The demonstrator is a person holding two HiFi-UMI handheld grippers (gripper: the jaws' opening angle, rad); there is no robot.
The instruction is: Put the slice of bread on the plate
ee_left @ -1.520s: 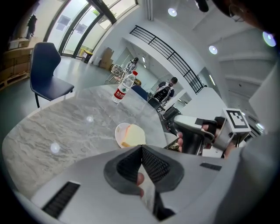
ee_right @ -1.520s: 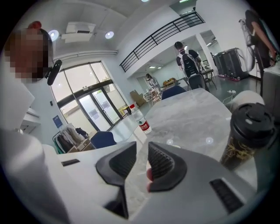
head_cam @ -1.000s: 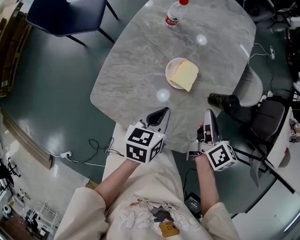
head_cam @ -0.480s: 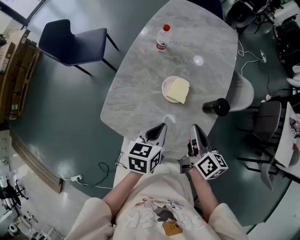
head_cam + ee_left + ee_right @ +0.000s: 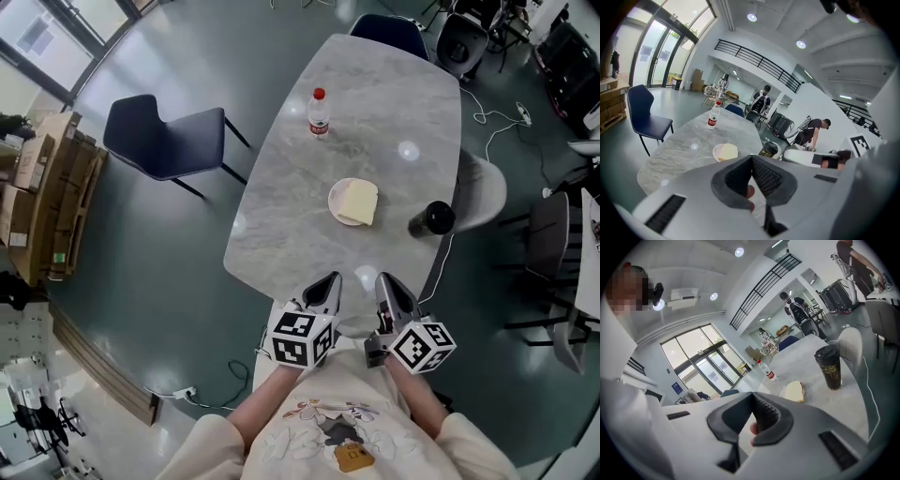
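A pale yellow slice of bread point(image 5: 359, 202) lies on a small white plate point(image 5: 337, 200) near the middle of the grey marble table point(image 5: 300, 206). The same bread point(image 5: 728, 151) and plate point(image 5: 716, 152) show far ahead in the left gripper view, and the bread point(image 5: 795, 391) again in the right gripper view. My left gripper point(image 5: 330, 281) and right gripper point(image 5: 384, 280) hang side by side over the table's near edge, well short of the plate. Both have their jaws pressed together with nothing between them.
A water bottle with a red cap point(image 5: 319, 112) stands at the table's far side. A dark tumbler point(image 5: 431, 218) stands right of the plate. A navy chair point(image 5: 169, 141) is at the left, a pale chair point(image 5: 483, 192) at the right. People stand in the background.
The view has pulled back and up: the table looks smaller and farther. Both grippers have drawn closer together and nearer to the body. The bread stays on the plate.
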